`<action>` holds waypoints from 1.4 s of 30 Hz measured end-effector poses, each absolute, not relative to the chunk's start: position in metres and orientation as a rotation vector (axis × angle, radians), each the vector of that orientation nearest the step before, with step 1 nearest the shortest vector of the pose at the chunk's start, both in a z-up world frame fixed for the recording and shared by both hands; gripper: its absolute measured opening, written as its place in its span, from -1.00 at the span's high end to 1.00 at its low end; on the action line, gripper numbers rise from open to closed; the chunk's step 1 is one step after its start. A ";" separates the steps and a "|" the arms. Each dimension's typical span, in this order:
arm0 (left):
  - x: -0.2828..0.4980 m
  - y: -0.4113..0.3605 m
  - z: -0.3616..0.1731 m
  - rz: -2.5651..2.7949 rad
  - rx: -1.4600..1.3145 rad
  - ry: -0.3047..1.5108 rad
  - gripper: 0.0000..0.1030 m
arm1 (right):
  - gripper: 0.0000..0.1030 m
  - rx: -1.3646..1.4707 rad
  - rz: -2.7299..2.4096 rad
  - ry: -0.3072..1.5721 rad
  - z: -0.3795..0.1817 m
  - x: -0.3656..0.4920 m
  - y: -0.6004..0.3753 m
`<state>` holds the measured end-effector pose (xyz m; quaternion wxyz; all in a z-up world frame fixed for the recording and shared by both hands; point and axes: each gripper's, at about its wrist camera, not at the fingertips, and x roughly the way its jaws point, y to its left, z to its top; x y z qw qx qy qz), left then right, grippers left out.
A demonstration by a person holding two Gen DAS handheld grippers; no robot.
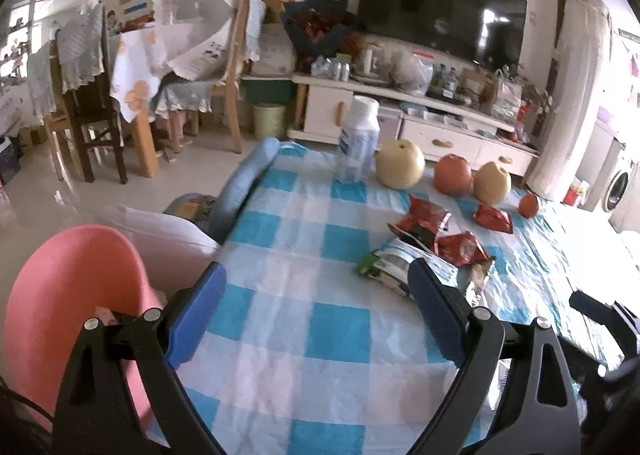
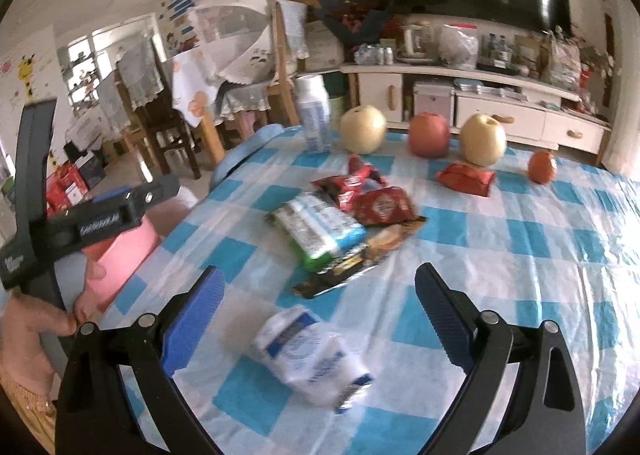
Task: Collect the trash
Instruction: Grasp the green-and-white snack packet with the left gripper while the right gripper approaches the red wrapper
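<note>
Wrappers (image 2: 348, 211) piled mid-table, right gripper (image 2: 318, 319) spread over crumpled white packet (image 2: 316, 363)

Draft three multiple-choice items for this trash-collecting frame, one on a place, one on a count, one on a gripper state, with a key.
1. Where does the white bottle stand?
A. at the far edge of the table, left of the fruit
B. inside the pink bin
C. on the floor

2. How many pieces of fruit line the far edge of the checked tablecloth?
A. two
B. four
C. six

3. How is the right gripper?
A. shut on a red wrapper
B. shut with nothing in it
C. open, with the crumpled white-and-blue wrapper lying between its fingers

Key: 1 A, the bottle is upright beside the pale pear. 2 B, that pear, a red apple, a second pale pear and a small orange fruit. 3 C, the fingers are wide apart and the wrapper lies on the cloth.
</note>
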<state>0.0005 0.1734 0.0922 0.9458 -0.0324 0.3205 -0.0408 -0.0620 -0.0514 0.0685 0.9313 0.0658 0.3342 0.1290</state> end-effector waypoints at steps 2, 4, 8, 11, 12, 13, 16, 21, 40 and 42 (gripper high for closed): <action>0.003 0.166 0.089 -0.104 -0.075 0.668 -0.80 | -0.85 0.160 0.245 0.687 0.069 -0.058 -0.064; 0.007 0.158 0.086 -0.117 -0.080 0.680 -0.80 | -0.85 0.183 0.227 0.685 0.069 -0.055 -0.078; 0.017 0.143 0.076 -0.136 -0.096 0.725 -0.80 | -0.85 0.192 0.170 0.690 0.065 -0.045 -0.103; 0.026 0.133 0.069 -0.142 -0.114 0.760 -0.80 | -0.85 0.210 0.137 0.703 0.060 -0.036 -0.120; 0.029 0.130 0.066 -0.142 -0.115 0.769 -0.80 | -0.85 0.212 0.122 0.709 0.057 -0.033 -0.126; 0.031 0.127 0.065 -0.142 -0.115 0.775 -0.79 | -0.85 0.213 0.112 0.715 0.055 -0.030 -0.130; 0.041 0.117 0.058 -0.143 -0.120 0.802 -0.79 | -0.85 0.221 0.085 0.735 0.048 -0.018 -0.142; 0.058 0.105 0.046 -0.140 -0.158 0.846 -0.78 | -0.85 0.213 0.061 0.753 0.038 0.006 -0.156; 0.097 0.068 0.017 -0.131 -0.137 0.912 -0.78 | -0.84 0.126 0.055 0.836 0.006 0.117 -0.180; 0.100 0.066 0.016 -0.127 -0.131 0.911 -0.78 | -0.84 0.106 0.074 0.841 0.005 0.127 -0.177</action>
